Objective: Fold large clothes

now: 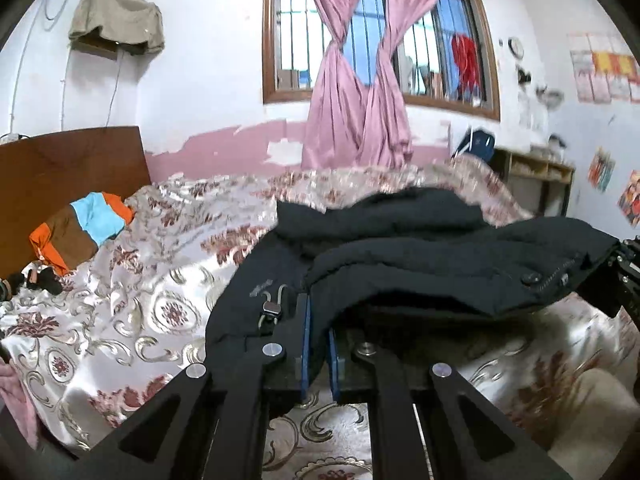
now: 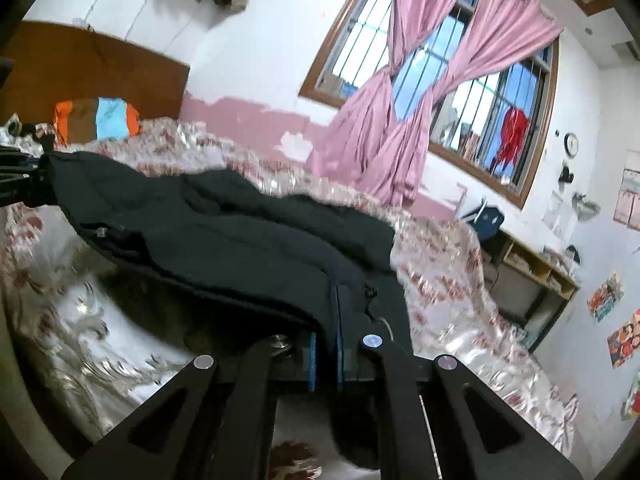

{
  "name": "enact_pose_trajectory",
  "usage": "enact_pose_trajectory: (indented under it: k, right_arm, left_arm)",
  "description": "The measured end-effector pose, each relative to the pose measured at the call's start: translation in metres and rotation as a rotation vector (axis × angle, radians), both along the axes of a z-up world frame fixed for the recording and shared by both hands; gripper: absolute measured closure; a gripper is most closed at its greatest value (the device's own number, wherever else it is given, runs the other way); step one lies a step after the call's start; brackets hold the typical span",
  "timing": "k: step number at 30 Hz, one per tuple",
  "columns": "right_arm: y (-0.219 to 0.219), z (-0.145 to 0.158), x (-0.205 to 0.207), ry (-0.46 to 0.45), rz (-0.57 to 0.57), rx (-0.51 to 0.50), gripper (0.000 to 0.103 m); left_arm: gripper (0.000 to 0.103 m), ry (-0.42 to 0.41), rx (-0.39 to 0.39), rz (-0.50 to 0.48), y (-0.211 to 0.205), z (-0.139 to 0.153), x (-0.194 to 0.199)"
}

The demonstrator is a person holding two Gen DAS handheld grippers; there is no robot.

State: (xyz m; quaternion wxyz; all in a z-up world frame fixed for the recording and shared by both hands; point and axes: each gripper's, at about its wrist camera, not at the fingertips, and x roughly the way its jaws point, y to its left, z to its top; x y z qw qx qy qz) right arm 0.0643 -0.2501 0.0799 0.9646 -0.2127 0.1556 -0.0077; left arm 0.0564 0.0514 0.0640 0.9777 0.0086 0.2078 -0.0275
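At the far left of the bed, an orange, brown and light-blue striped pillow (image 1: 80, 228) is seen lying against the brown wooden headboard (image 1: 68, 168). The bed is covered by a shiny cream bedspread with red floral pattern (image 1: 132, 288). Across its middle, a large black padded jacket (image 1: 400, 248) is held raised, its near edge lifted off the bedspread and its far part still resting on it. One end of that edge is pinched by the left gripper (image 1: 319, 336), whose blue-padded fingers (image 1: 306, 344) are pressed nearly together on the dark fabric beside a grey drawstring toggle (image 1: 270, 311). The other end is clamped by the right gripper (image 2: 326, 340), its blue pads likewise drawn almost together with black cloth caught between them. Behind the bed, knotted pink curtains (image 1: 360, 80) are hung before a brown-framed barred window (image 1: 452, 40).
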Motion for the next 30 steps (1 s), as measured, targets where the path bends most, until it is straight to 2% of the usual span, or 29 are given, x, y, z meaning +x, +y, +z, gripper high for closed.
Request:
enact_pose_trajectory:
  k: [6,11,18,24,30]
  right_arm:
    - [0.006,0.041,-0.036,-0.080,0.046,0.024,0.098]
    - [0.006,0.071,-0.064,-0.167,0.071,0.058,0.099]
    - [0.011,0.104,-0.083,-0.272,0.100,0.096,0.099]
    - [0.005,0.110,-0.048,-0.241,0.119,0.133,0.099]
    - [-0.005,0.111,0.001,-0.216,0.122,0.120,0.099]
  left_arm:
    - [0.097,-0.061,-0.016,-0.021,0.010,0.033,-0.031]
    - [0.097,-0.135,0.012,-0.037,0.013,0.067,-0.057]
    - [0.097,-0.195,0.014,-0.040,0.014,0.105,-0.057]
    - [0.097,-0.155,0.097,-0.065,0.008,0.113,-0.014]
    - [0.097,-0.149,0.168,-0.089,-0.002,0.122,0.024]
